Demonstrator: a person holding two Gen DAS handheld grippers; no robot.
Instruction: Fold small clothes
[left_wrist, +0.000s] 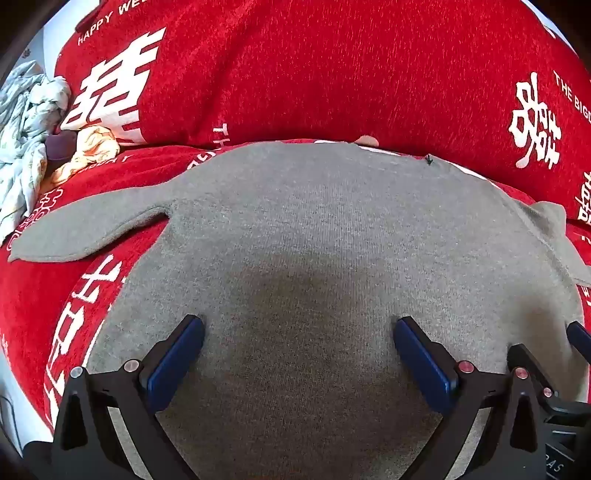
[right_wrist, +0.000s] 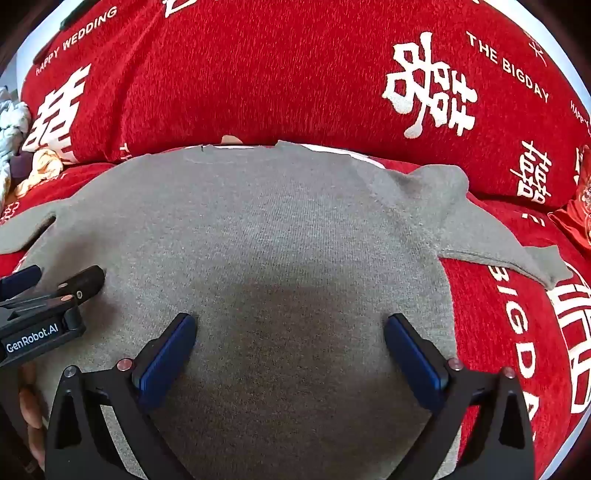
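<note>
Left wrist view: my left gripper (left_wrist: 298, 334) hangs over a grey knit top (left_wrist: 314, 240) spread flat on a red sofa cover (left_wrist: 332, 74) printed with white wedding characters, its fingers (left_wrist: 177, 362) spread wide with nothing between them. The top lies open, neckline toward the sofa back, one sleeve (left_wrist: 85, 232) stretched out to the left across the red cloth. My right gripper (left_wrist: 576, 339) shows at the frame's right edge, beside mine and over the same garment.

In the right wrist view, my right gripper (right_wrist: 290, 332) is likewise released, fingers (right_wrist: 413, 358) parted above the grey knit top (right_wrist: 258, 240), gripping nothing. The other sleeve (right_wrist: 480, 236) runs out to the right and looks rumpled near the shoulder. My left gripper (right_wrist: 55, 291) sits just beside, at the left of that frame, with part of a hand (right_wrist: 31, 406) visible below it.

As I judge it, the folding of this piece has not begun: the body shows no crease line, and both sleeves lie out to the sides. What appears done is the laying out. Left to do, I reckon: bring each sleeve in across the body, then fold the body.

A heap of other clothes (left_wrist: 26, 147) sits at the sofa's far left, crumpled, so more garments likely wait after this one.
</note>
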